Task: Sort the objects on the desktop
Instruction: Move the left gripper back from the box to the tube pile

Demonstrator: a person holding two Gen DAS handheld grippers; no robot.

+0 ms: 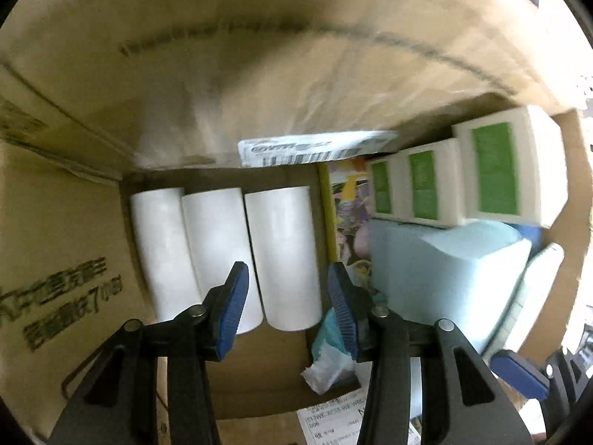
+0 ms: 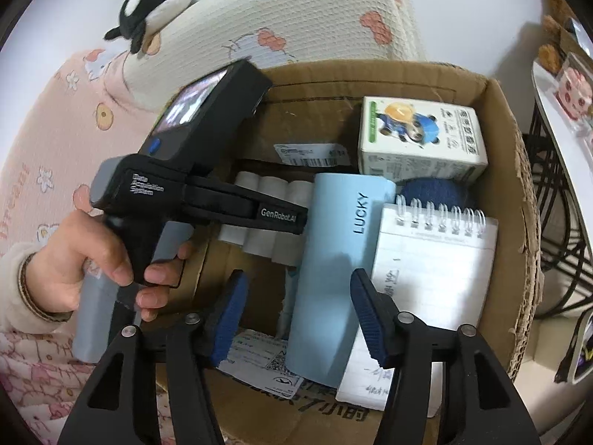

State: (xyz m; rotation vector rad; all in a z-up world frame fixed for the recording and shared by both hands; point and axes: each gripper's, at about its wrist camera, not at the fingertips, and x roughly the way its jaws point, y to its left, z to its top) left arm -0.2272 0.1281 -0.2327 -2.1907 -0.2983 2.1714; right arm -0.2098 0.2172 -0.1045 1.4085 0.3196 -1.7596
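The left claw (image 1: 287,296) reaches into the cardboard box (image 2: 507,118), spread wide over three white rolls (image 1: 222,248) lying side by side. The right claw (image 2: 298,311) hovers above, also spread and empty.

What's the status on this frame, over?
Both tongs, left and right, open and empty. Left over three white rolls inside cardboard box. Light blue case lies beside the rolls.

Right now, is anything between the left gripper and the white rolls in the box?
Nothing visible. The open left gripper hangs just above the three white rolls lying side by side on the cardboard box floor.
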